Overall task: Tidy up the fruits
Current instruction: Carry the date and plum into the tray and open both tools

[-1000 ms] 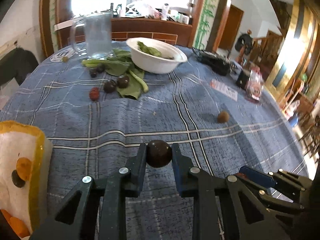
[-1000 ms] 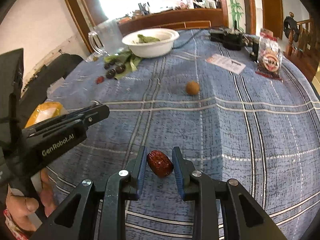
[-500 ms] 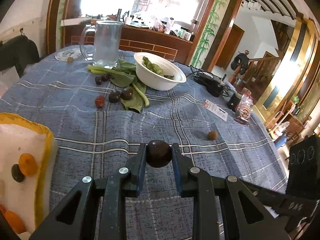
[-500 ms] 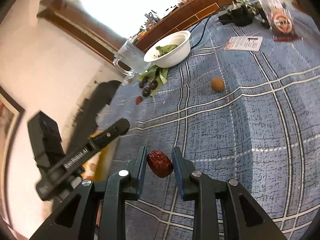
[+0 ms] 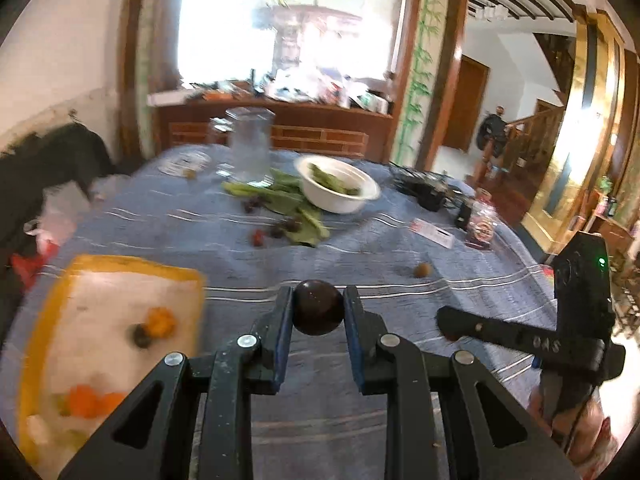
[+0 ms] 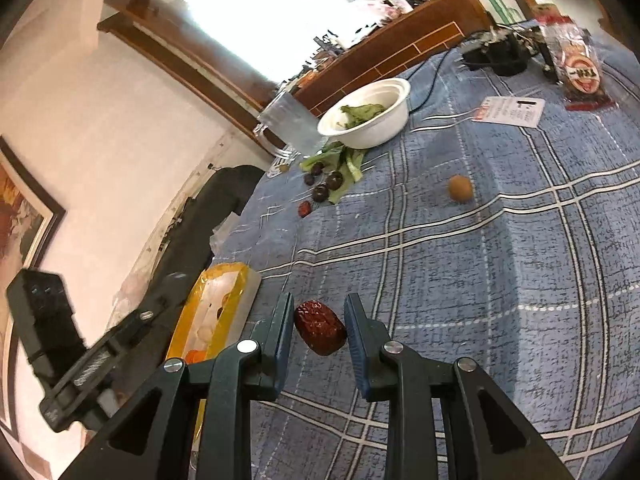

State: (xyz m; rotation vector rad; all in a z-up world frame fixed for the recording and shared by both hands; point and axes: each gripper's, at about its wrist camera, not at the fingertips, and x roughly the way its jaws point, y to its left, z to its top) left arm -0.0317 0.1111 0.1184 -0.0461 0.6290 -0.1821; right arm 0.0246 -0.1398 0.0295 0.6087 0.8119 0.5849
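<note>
Left tongs (image 5: 319, 314) are clamping a round dark fruit (image 5: 318, 307) across its middle (smooth, likely slippery); right tongs (image 6: 320, 327) are pinching a wrinkled red date (image 6: 320, 327), light, soft.

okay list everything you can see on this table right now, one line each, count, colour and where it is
Tablecloth: one, blue plaid, covering the table.
Tray: one, yellow-rimmed, near left, holding small fruits.
Bowl: one, white, far side, greens inside.
Glass jug: one, clear, left of the bowl.
Leafy greens: green, beside the bowl.
Loose dark fruits: several, by the greens.
Brown fruit: one, alone mid-table.
Card: one, white, far right.
Left gripper: shut on dark round fruit.
Right gripper: shut on red date.
</note>
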